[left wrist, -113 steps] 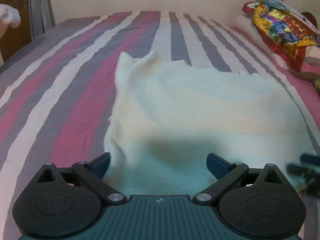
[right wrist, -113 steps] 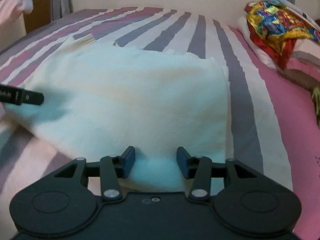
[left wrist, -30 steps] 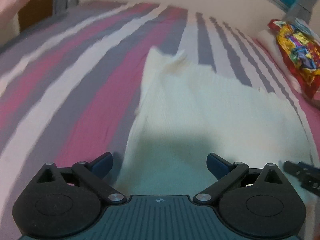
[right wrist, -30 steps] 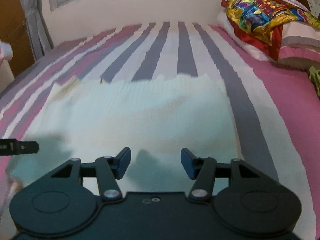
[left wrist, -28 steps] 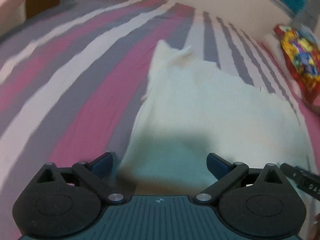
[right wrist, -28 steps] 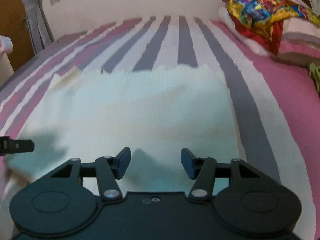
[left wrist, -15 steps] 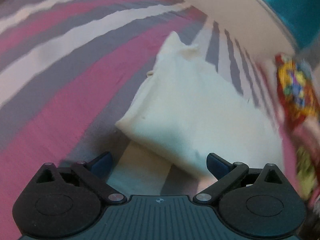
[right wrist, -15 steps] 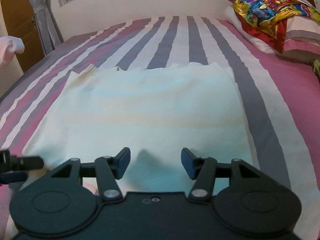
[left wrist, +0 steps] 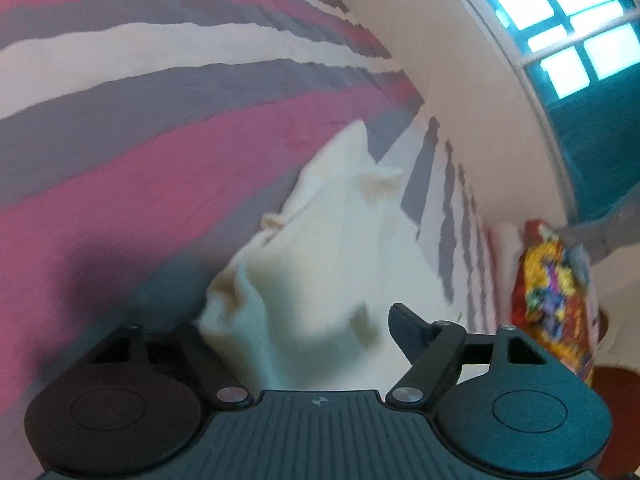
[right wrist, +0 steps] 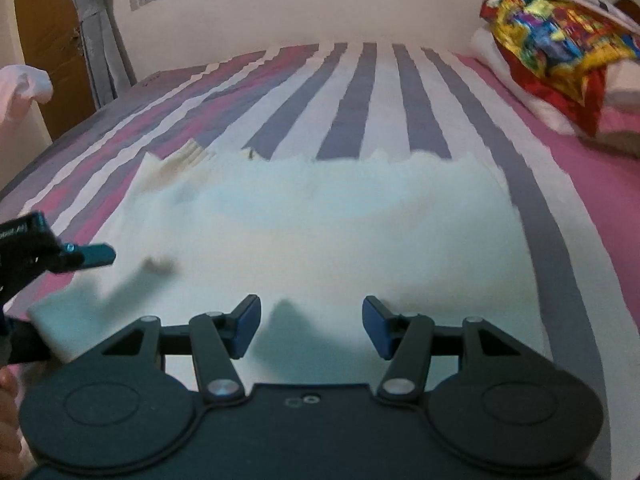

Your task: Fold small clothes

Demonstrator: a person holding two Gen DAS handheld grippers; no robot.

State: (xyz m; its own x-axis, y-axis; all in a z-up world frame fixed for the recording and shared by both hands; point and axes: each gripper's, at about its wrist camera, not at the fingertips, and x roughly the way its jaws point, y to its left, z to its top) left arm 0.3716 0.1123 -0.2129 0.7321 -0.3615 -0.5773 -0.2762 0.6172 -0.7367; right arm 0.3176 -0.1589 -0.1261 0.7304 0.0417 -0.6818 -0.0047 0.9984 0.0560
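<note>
My left gripper [left wrist: 296,326] closing around the cloth's [right wrist: 320,232] bunched corner, right gripper [right wrist: 311,326] agape over its near edge, striped bed [right wrist: 372,92].

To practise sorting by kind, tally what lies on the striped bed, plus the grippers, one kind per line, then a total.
Cream garment: 1
Colourful cloth: 1
Grippers: 2, left and right
Total: 4
</note>
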